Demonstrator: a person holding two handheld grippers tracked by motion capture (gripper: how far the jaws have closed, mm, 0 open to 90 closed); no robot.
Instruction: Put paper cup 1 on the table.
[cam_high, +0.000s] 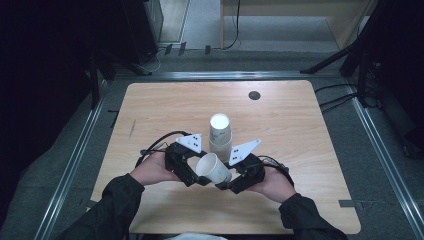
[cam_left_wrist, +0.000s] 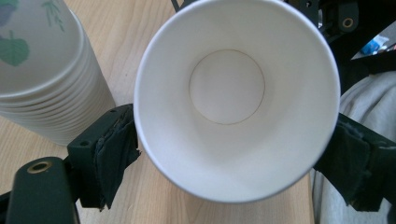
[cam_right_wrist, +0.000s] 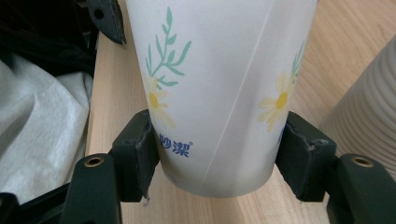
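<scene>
The single paper cup (cam_high: 214, 169) lies tilted between both claws above the wooden table (cam_high: 150, 110), just in front of the ribbed stack of cups (cam_high: 220, 131). The right claw (cam_right_wrist: 217, 154) clamps its flower-printed wall near the base; the cup's rim is cut off there. The left claw (cam_left_wrist: 233, 154) stands open around the smooth white mouth, its cloth-covered pads beside the rim, and whether they touch is hard to tell.
</scene>
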